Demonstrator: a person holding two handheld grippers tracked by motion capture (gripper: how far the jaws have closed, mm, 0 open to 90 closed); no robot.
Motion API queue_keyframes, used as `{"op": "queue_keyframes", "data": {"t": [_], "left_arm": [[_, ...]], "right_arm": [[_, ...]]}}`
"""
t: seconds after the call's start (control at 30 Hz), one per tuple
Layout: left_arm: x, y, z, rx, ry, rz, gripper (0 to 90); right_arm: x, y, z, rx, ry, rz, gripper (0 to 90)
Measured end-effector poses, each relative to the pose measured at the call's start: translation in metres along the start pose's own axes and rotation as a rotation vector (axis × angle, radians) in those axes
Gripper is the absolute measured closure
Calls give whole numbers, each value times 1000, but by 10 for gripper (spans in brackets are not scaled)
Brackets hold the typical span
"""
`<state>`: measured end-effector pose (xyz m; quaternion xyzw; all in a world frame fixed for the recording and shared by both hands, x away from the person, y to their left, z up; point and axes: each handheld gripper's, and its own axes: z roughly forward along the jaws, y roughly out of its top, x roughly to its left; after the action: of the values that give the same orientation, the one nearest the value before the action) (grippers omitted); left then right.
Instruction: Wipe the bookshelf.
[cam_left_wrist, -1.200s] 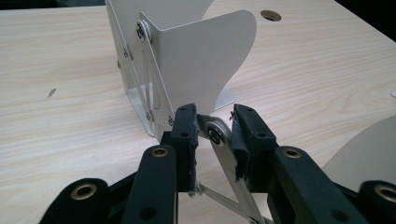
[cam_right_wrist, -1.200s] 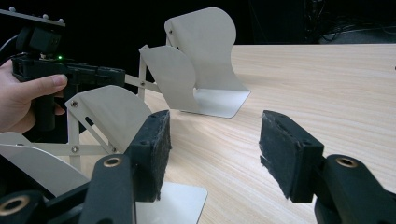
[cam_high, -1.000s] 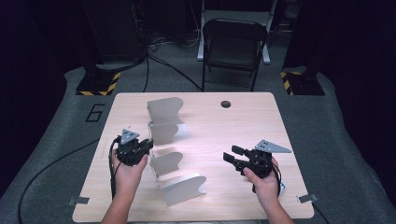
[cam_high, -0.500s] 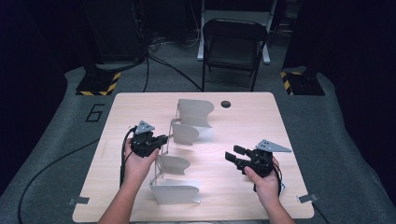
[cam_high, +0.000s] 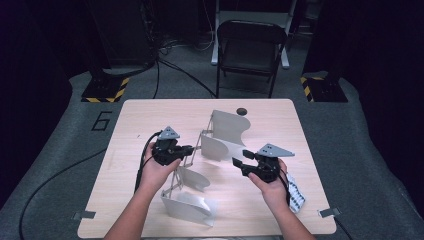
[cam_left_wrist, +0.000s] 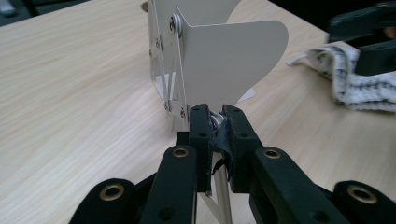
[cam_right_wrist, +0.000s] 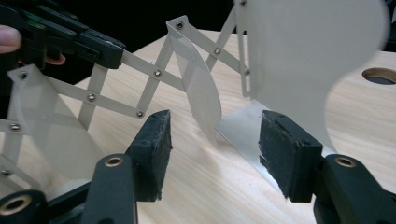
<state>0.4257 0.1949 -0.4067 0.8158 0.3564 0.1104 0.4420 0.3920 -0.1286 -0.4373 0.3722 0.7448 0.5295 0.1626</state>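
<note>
A folding metal rack (cam_high: 212, 147) with several white curved panels on a scissor lattice stands stretched out across the middle of the table. My left gripper (cam_high: 189, 149) is shut on a lattice bar; the left gripper view shows the jaws (cam_left_wrist: 215, 112) pinching the thin bar just below a panel (cam_left_wrist: 229, 60), and they have just been closing on it. My right gripper (cam_high: 239, 162) sits to the right of the rack. It is open, with its pads (cam_right_wrist: 285, 154) standing apart in front of the base of a far panel (cam_right_wrist: 303, 51), touching nothing.
A folded patterned cloth (cam_high: 295, 192) lies under my right wrist near the wooden table's (cam_high: 140, 120) right edge. A round hole (cam_high: 242, 111) is at the table's far side. A folding chair (cam_high: 250, 45) stands beyond the table.
My left hand has moved right and away, dragging the rack's far end toward the table's back middle and stretching the lattice. My right gripper has edged left toward the rack.
</note>
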Motion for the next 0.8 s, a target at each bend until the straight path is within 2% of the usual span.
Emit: {"op": "queue_keyframes", "data": {"t": [0.03, 0.13, 0.17, 0.23, 0.27, 0.37, 0.4, 0.43, 0.53, 0.6, 0.8], "left_arm": [[-1, 2, 3, -5, -26, 14, 829], [-4, 2, 5, -14, -50, 57, 816], [-5, 2, 4, -30, -62, 50, 796], [-5, 1, -3, -78, -42, 47, 650], [-6, 1, -8, -83, -28, 54, 638], [-9, -2, -25, -120, -23, 30, 600], [-9, -2, -25, -120, -23, 30, 597], [-12, -7, -37, -139, -23, 24, 597], [-16, -19, -53, -138, -25, -5, 595], [-19, -26, -61, -122, -29, -39, 598], [-24, -37, -76, -85, -23, -42, 668]], "right_arm": [[1, 1, 4, 12, -13, -23, 456], [3, 4, 9, 13, -29, -40, 461], [3, 4, 10, 7, -39, -50, 458], [4, 4, 12, -3, -63, -47, 440], [4, 4, 12, -6, -66, -45, 436], [3, 4, 14, -9, -68, -49, 425], [4, 4, 15, -12, -70, -46, 420], [4, 4, 15, -14, -72, -44, 413], [3, 4, 16, -7, -93, -41, 396], [2, 5, 19, -4, -61, -27, 401], [3, 5, 30, 2, -30, -36, 442]]}}
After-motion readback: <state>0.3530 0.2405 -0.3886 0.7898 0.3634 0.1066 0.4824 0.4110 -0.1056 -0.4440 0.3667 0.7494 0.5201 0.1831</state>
